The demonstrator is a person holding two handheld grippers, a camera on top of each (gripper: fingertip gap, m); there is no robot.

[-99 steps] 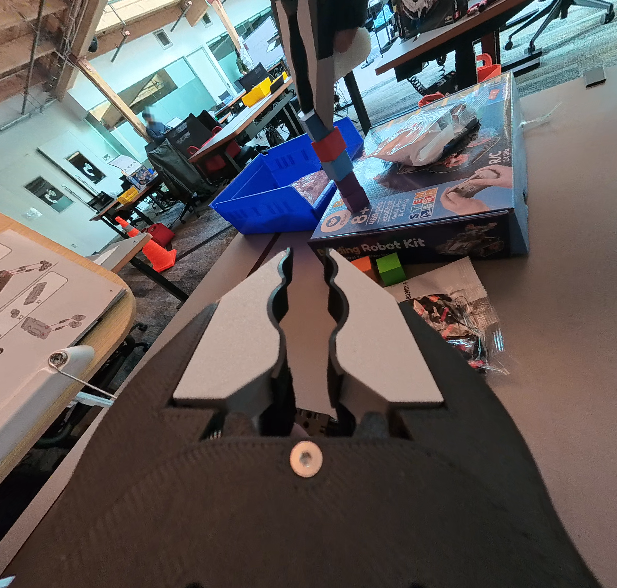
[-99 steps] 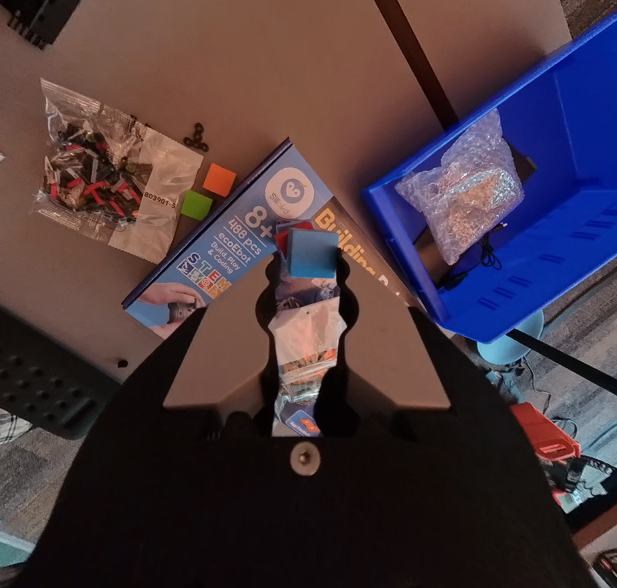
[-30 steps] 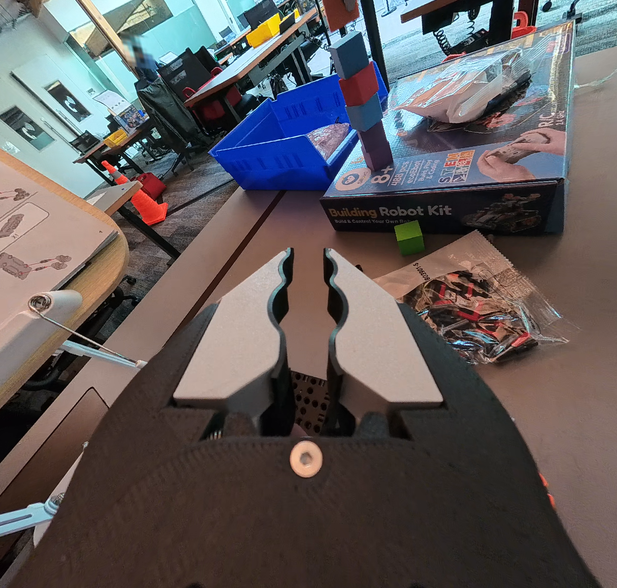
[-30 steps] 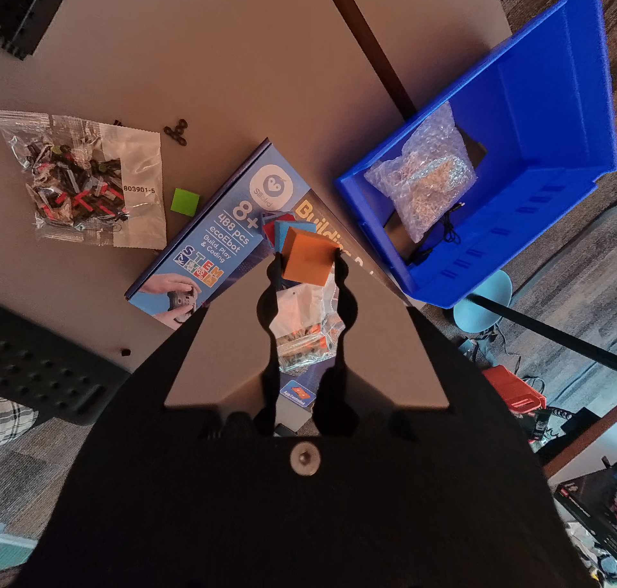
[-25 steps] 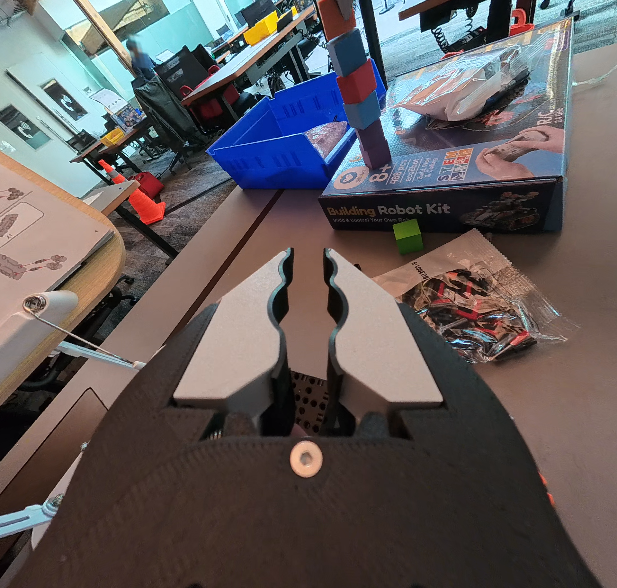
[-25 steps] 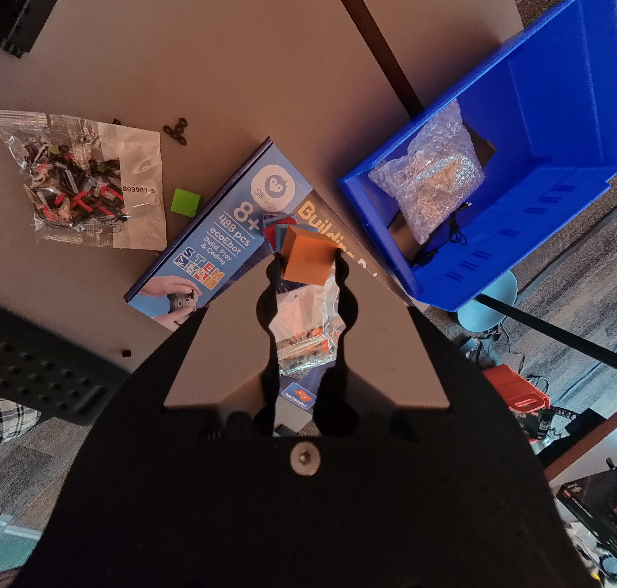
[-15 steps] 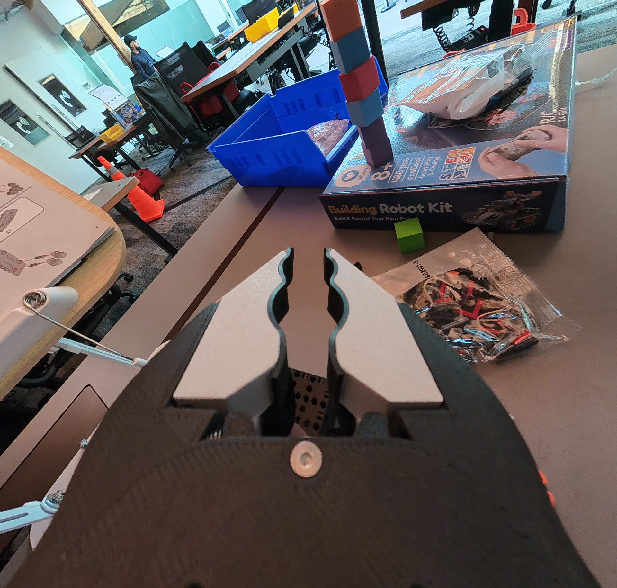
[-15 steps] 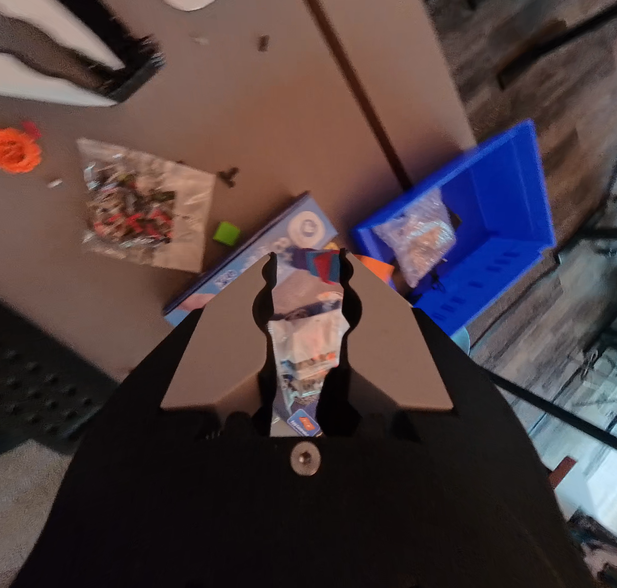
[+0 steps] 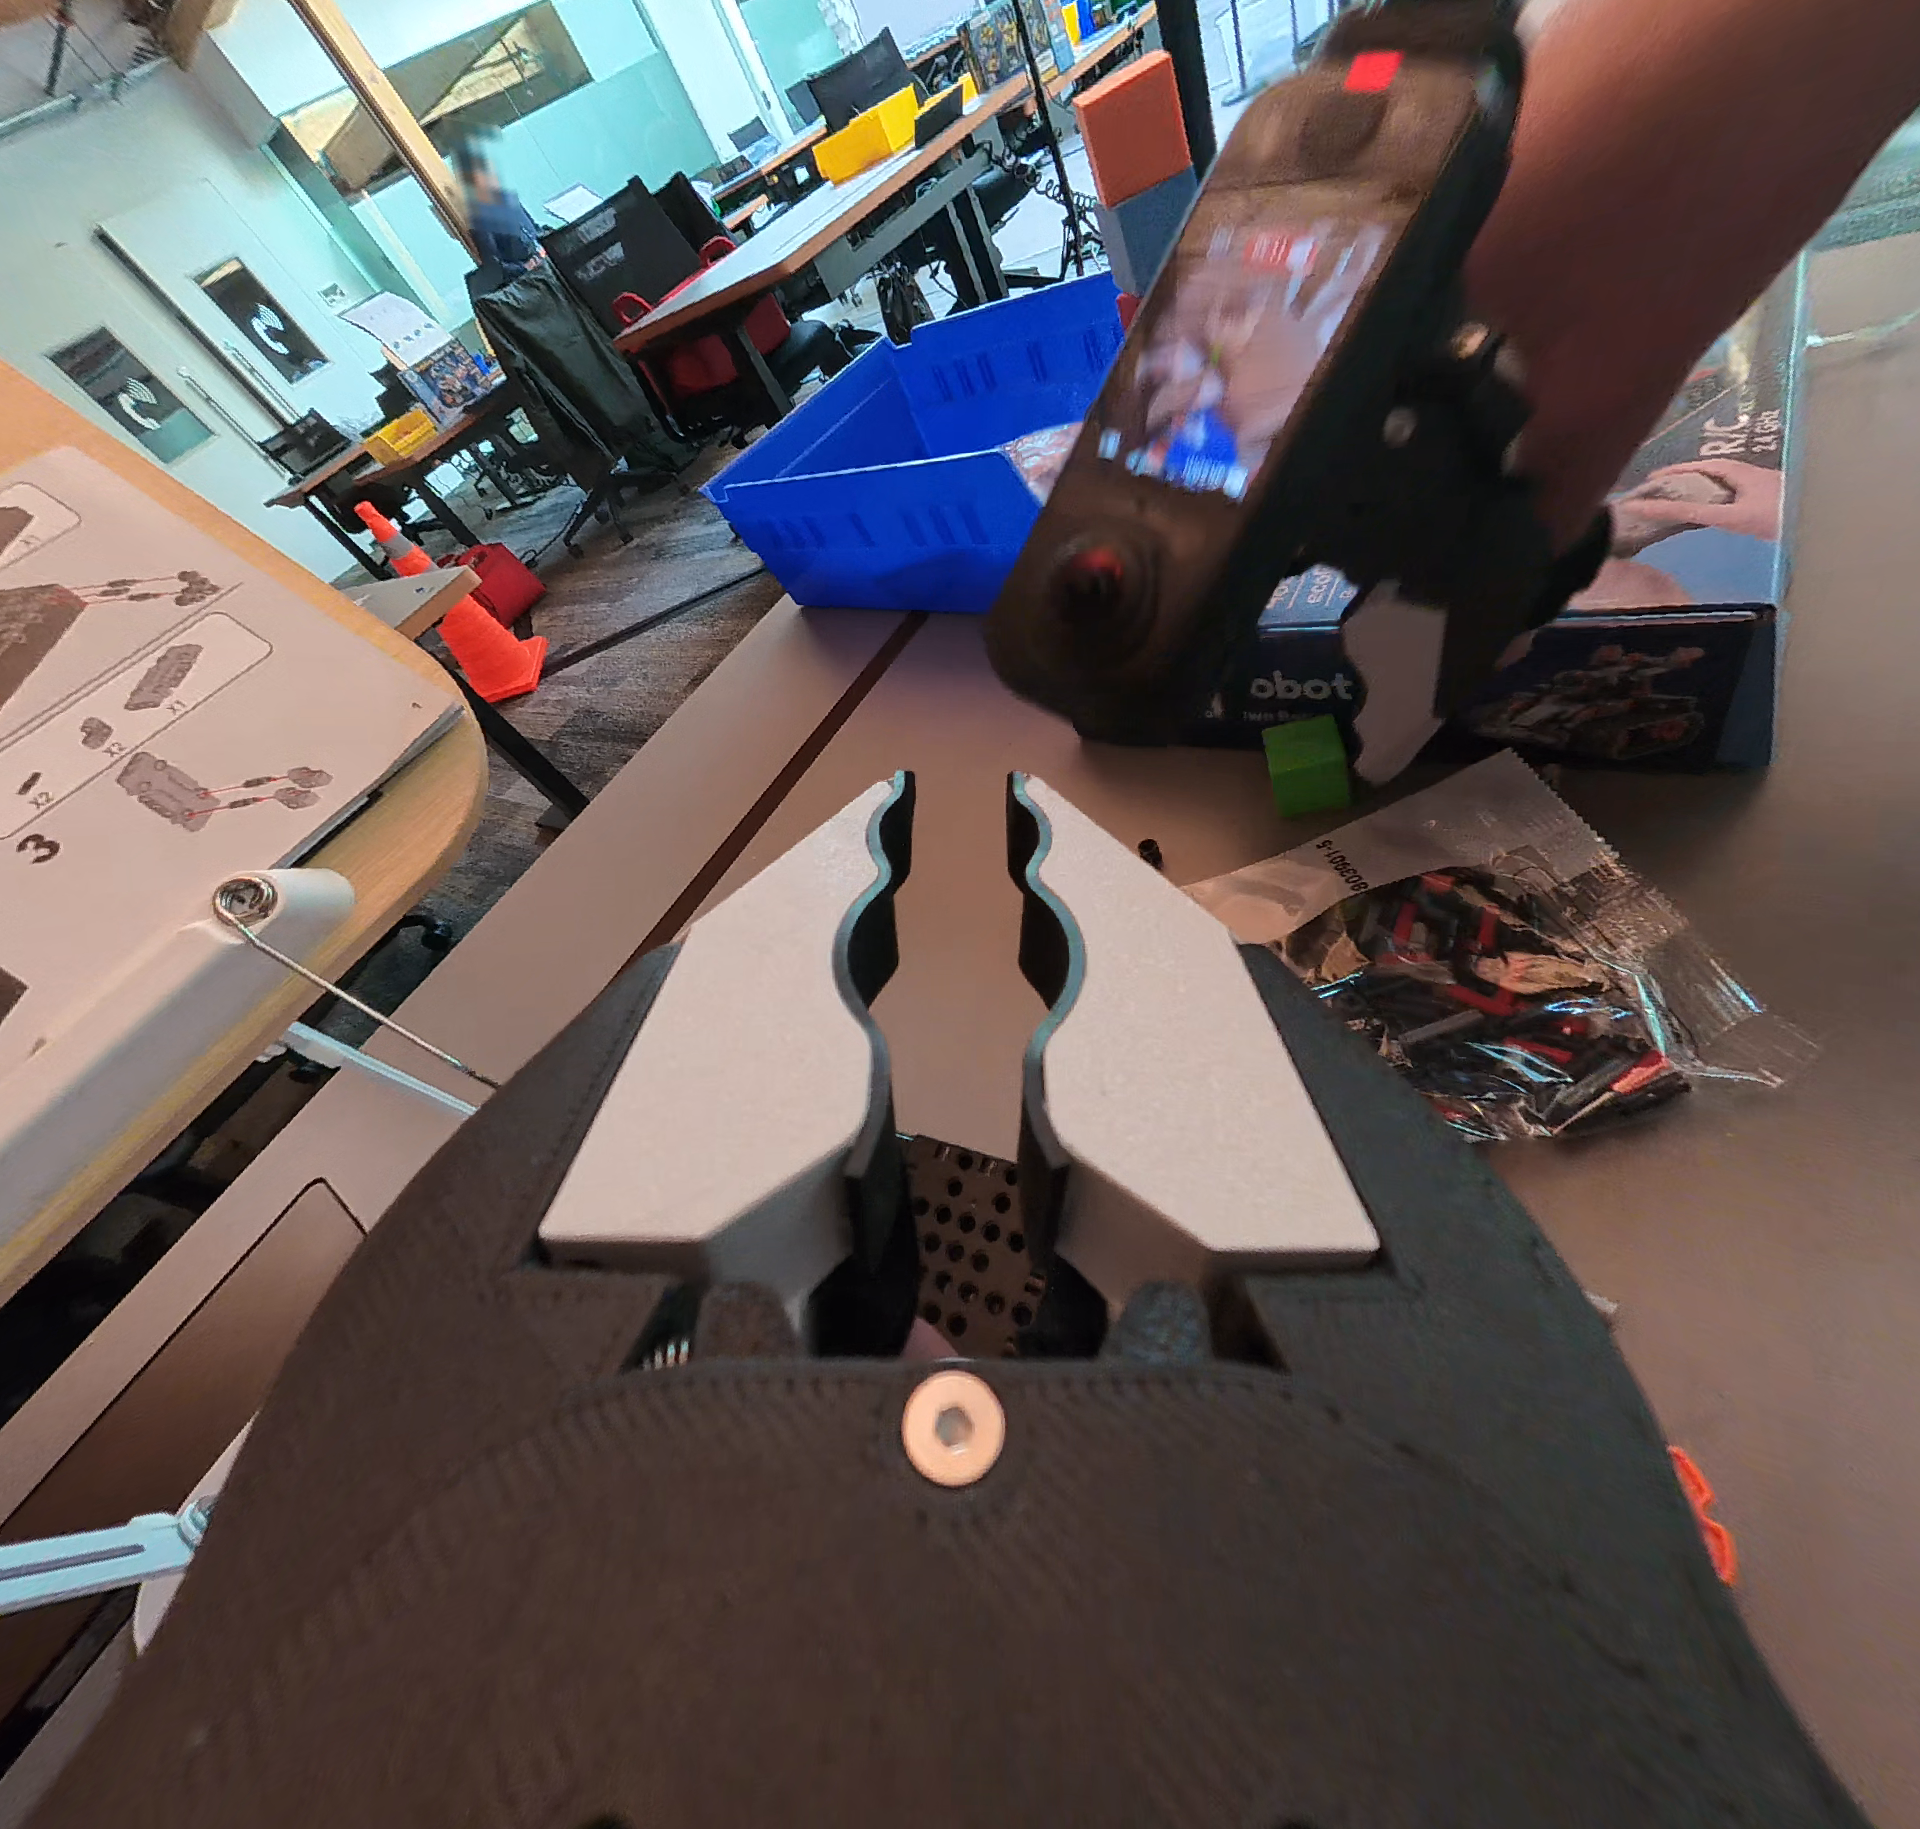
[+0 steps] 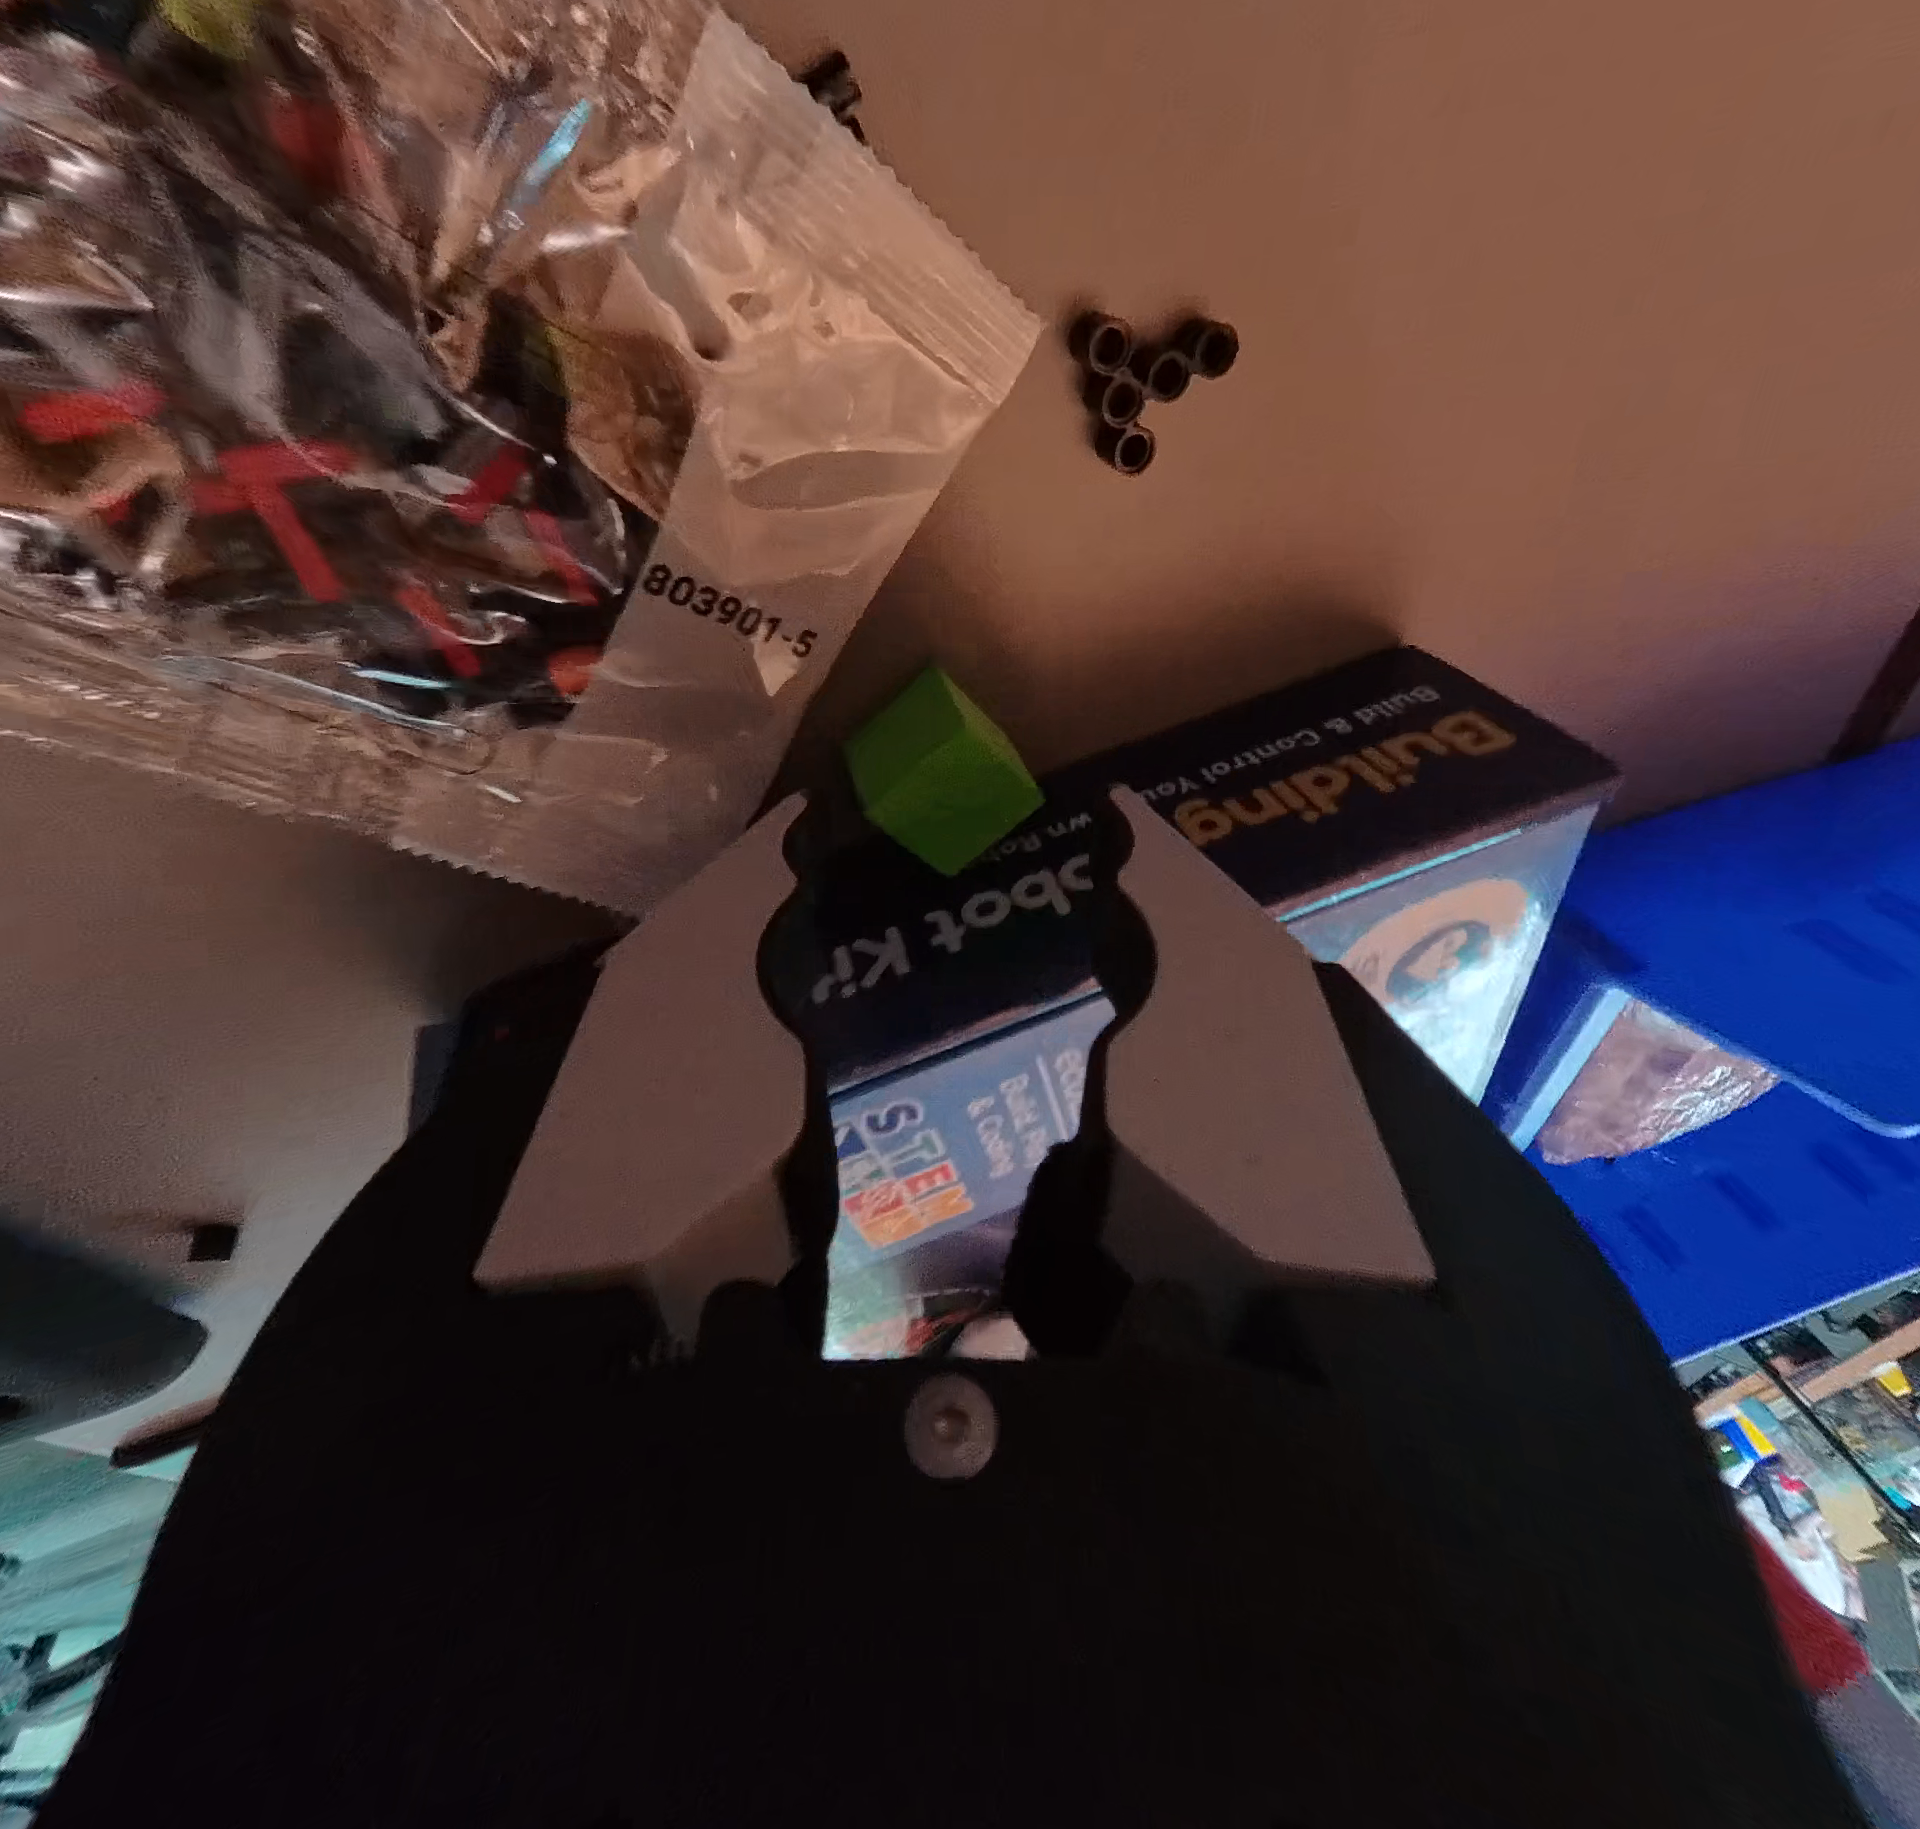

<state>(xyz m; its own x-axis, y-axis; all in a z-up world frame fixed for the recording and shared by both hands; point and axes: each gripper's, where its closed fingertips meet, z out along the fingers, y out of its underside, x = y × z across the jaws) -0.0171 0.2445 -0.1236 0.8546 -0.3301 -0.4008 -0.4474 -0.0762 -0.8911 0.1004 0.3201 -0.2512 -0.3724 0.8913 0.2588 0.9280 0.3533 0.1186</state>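
My right gripper [image 10: 958, 803] is open wide and low over the table. Its tips stand on either side of a green cube [image 10: 940, 792], which lies against the side of the blue kit box [image 10: 1351, 771]. In the left wrist view the right gripper [image 9: 1340, 740] and the hand holding it straddle the same green cube [image 9: 1307, 766]. A block tower stands on the box [image 9: 1662, 657]. Only its orange top block [image 9: 1132, 122] and a blue-grey one [image 9: 1148, 221] show; the rest is hidden. My left gripper [image 9: 958, 792] is empty above the table, jaws a narrow gap apart.
A clear bag of small parts [image 9: 1475, 979] lies right of the cube, also in the right wrist view [image 10: 312, 429]. Small black rings [image 10: 1143, 387] lie nearby. A blue bin [image 9: 914, 491] stands behind the box. An instruction booklet [image 9: 156, 688] sits at left. Left tips to right tips: about 20 centimeters.
My right gripper let go of the orange block on top of the tower, rose, then dropped to the green cube on the table with its jaws wide. My left gripper has barely moved.
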